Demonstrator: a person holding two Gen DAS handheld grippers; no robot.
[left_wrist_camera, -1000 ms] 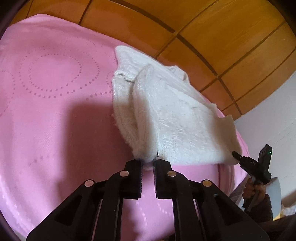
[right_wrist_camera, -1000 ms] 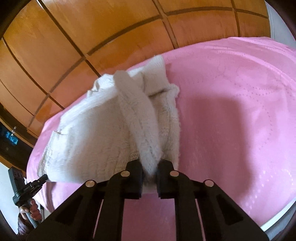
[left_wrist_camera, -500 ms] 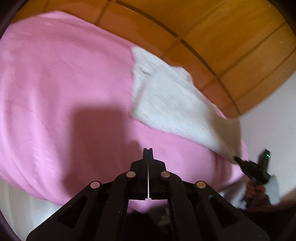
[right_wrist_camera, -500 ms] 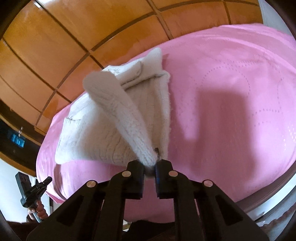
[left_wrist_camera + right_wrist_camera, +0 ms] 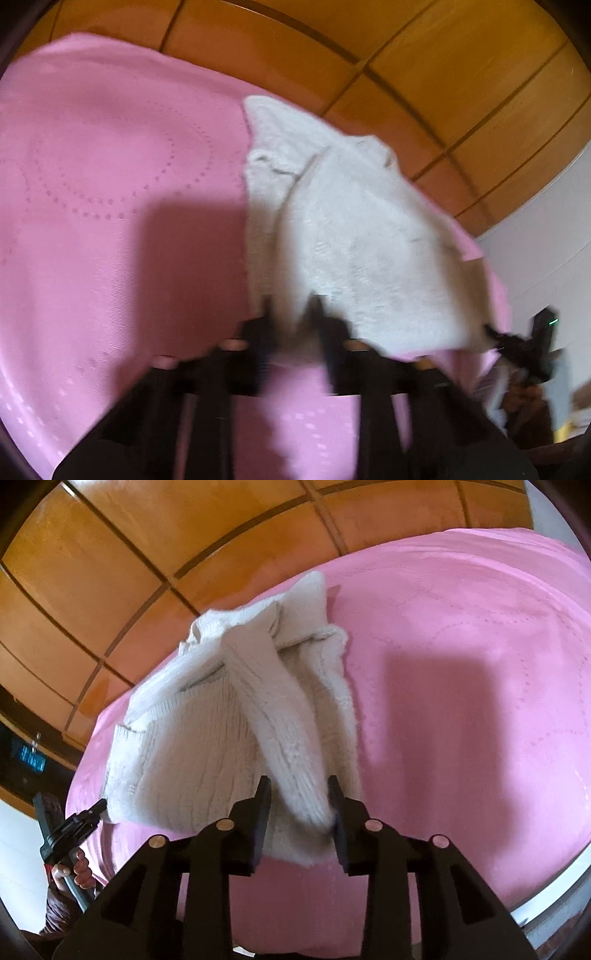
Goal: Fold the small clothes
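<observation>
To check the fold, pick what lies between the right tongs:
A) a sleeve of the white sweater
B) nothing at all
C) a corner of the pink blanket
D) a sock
A: the sleeve of the white sweater runs down between the right tongs, whose jaws have just been opening and now stand apart around it.

Cream knit sweater (image 5: 207,746); pink dotted-circle blanket (image 5: 480,664)

Fuzzy knitted wool sweater (image 5: 207,746); smooth embossed pink cloth cover (image 5: 461,701); glossy wood panels (image 5: 147,546)
</observation>
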